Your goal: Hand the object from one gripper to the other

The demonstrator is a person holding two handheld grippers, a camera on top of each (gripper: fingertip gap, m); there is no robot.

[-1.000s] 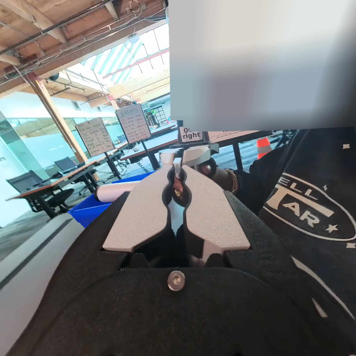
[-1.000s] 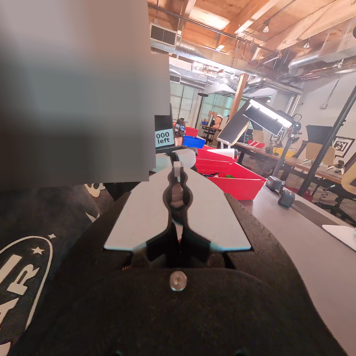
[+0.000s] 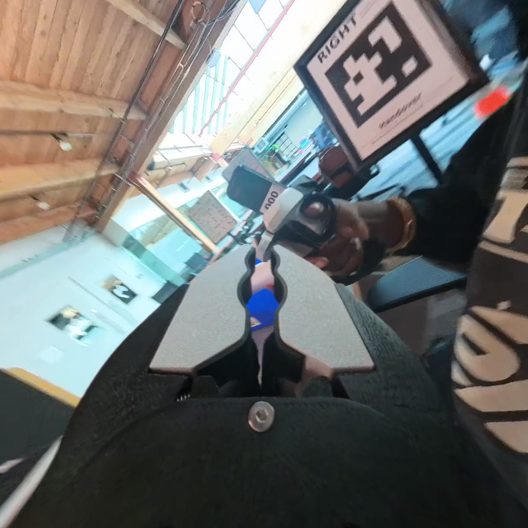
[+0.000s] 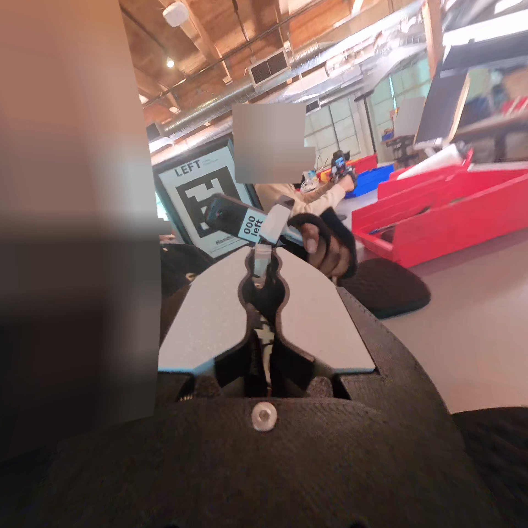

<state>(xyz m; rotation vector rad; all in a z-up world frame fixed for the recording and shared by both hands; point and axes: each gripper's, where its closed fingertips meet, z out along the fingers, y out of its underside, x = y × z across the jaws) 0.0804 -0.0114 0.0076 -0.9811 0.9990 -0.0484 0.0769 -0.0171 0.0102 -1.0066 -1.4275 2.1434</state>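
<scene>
We see one small flat piece (image 4: 260, 263), pale grey-white, narrow and strip-like, no markings we can make out. In the right wrist view it stands roughly upright, its lower part wedged in the slim gap between the right gripper (image 4: 262, 253) fingertips and its top poking above them. In the left wrist view the piece (image 3: 266, 243) is blurred and tilted, its lower end at the tip gap of the left gripper (image 3: 263, 253); whether it's gripped there is unclear.

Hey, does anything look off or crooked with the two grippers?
One oddity: the left gripper and right gripper meet tip to tip, a pale strip between the right one's jaws. Whether it is the object or the other's finger is unclear. The left wrist view is tilted and blurred.
</scene>
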